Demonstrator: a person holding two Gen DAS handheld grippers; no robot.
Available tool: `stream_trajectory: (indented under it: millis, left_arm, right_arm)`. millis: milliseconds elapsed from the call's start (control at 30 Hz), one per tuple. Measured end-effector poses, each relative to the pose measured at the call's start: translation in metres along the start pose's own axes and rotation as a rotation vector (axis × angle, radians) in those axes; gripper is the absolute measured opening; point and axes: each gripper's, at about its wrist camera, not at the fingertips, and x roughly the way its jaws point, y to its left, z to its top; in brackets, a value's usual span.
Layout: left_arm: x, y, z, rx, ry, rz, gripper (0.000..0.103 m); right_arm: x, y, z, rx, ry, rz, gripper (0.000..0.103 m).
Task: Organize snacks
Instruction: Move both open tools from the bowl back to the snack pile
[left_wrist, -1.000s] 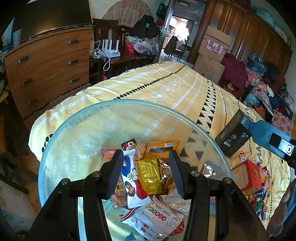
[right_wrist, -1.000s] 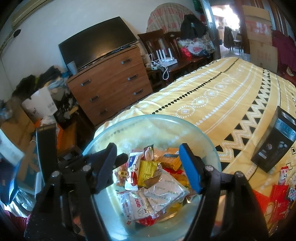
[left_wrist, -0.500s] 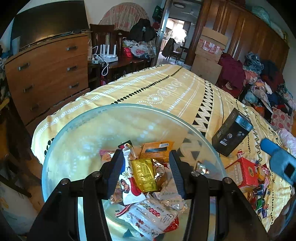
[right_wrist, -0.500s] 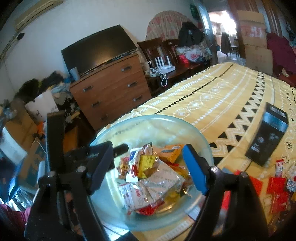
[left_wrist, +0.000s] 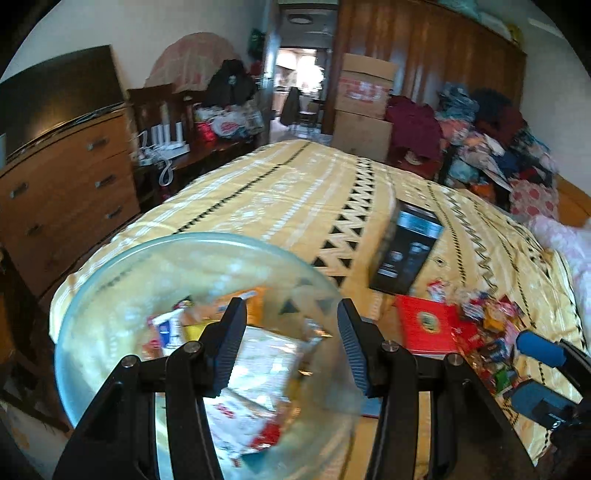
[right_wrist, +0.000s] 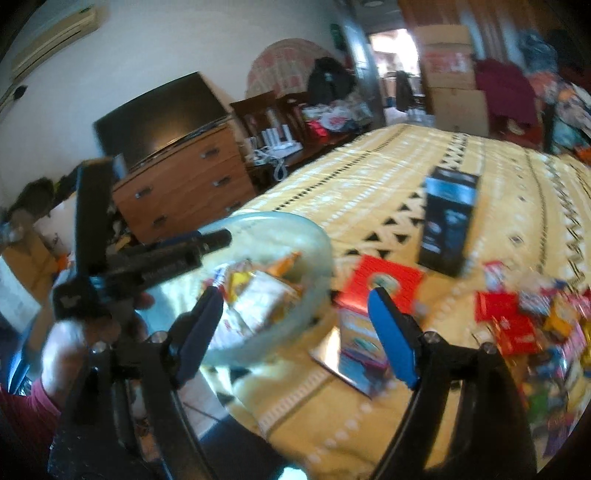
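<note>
The left gripper (left_wrist: 291, 347) hangs over the glass bowl (left_wrist: 110, 266) of snack packets (left_wrist: 258, 365), jaws apart, gripping nothing. The right gripper (right_wrist: 295, 328), jaws just widened and empty, has loose snacks (right_wrist: 524, 321) to its right, beside the bowl.

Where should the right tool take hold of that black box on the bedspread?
Grip the black box across its two long sides, coming down from above. It lies flat and apart from the snack pile, so both sides look clear; its length probably exceeds the open right tool.
</note>
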Motion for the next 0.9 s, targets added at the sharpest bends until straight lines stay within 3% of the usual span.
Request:
stream_trajectory:
  millis: [633, 900]
  left_arm:
    - [-0.007, -0.17, -0.028, 0.261, 0.037, -0.162, 0.053]
    - [0.009, -0.229, -0.055, 0.327, 0.112, -0.272, 0.053]
  right_arm:
    - [-0.099, -0.113, -0.083, 0.239, -0.07, -0.187, 0.086]
    - [-0.126, -0.155, -0.125, 0.315, -0.057, -0.254, 0.086]
